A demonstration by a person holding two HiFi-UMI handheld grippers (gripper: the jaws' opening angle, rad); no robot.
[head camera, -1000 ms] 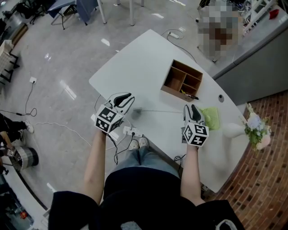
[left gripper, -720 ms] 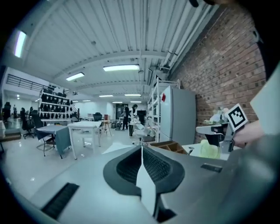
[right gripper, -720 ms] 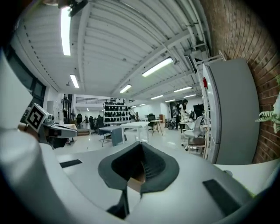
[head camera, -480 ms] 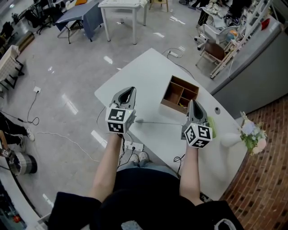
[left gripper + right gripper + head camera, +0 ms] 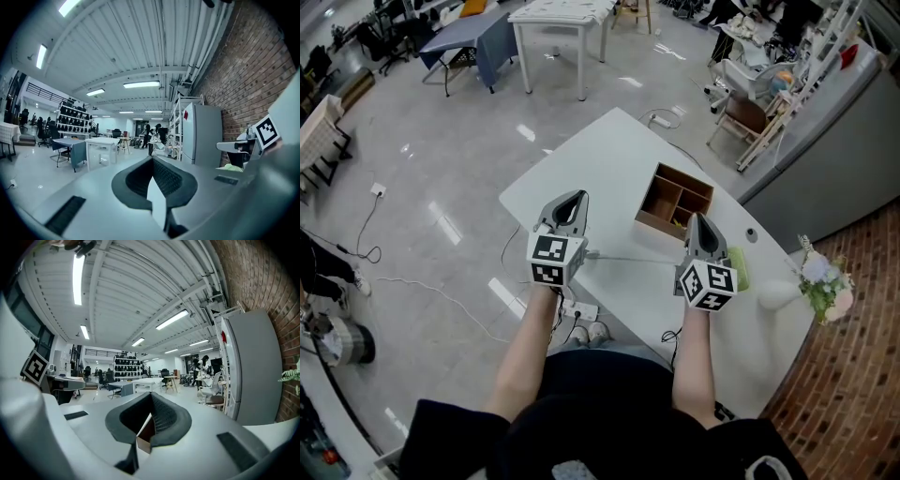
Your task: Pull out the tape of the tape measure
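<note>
left tongs (image 5: 578, 198): raised, closed | right tongs (image 5: 698, 219): raised, closed

Tape (image 5: 633, 259): thin grey strip, drawn out in straight, near-horizontal line across centre of head view. Lies flat on white table (image 5: 609, 159), near its front edge. Left end free, with small darker tab, at centre-left of frame. Right end runs out of sight behind right gripper (image 5: 698, 221) at centre-right. Tape measure's case cannot be made out. Neither gripper view shows tape.
</note>
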